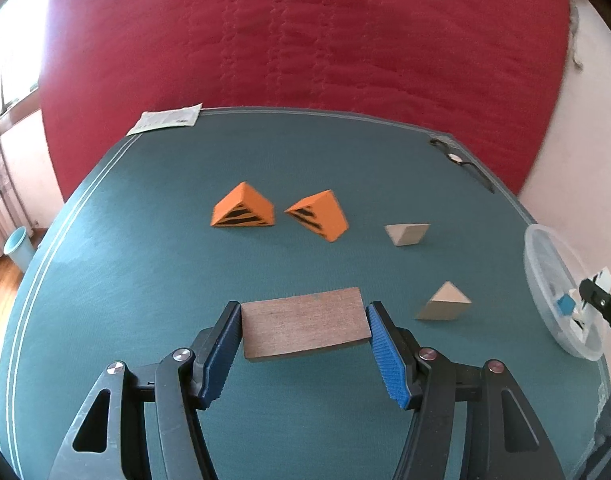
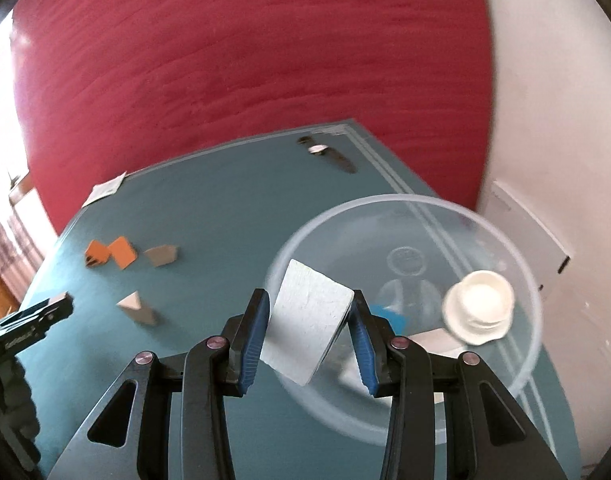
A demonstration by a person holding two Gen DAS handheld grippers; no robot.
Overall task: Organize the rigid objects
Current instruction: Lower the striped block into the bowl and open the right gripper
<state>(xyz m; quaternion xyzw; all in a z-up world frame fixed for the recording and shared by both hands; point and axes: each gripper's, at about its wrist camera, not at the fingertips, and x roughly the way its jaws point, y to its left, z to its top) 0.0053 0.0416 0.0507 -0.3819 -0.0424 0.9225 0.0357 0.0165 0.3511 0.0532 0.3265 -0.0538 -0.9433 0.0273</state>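
Left wrist view: left gripper [image 1: 304, 322] clamps brown wooden block [image 1: 305, 329], lower centre. Right wrist view: right gripper [image 2: 311, 328] grips white rectangular block [image 2: 305, 330], tilted, over clear plastic bowl [image 2: 517, 256].

Both wrist views look steeply down, sharing the teal table [image 1: 145, 240].

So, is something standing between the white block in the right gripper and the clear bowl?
Nothing visible does. The white block is held at the clear bowl's near rim; a white cap lies inside, off to the right.

Bowl [image 1: 545, 276] contents perhaps blocks, edge-cut, tiny.
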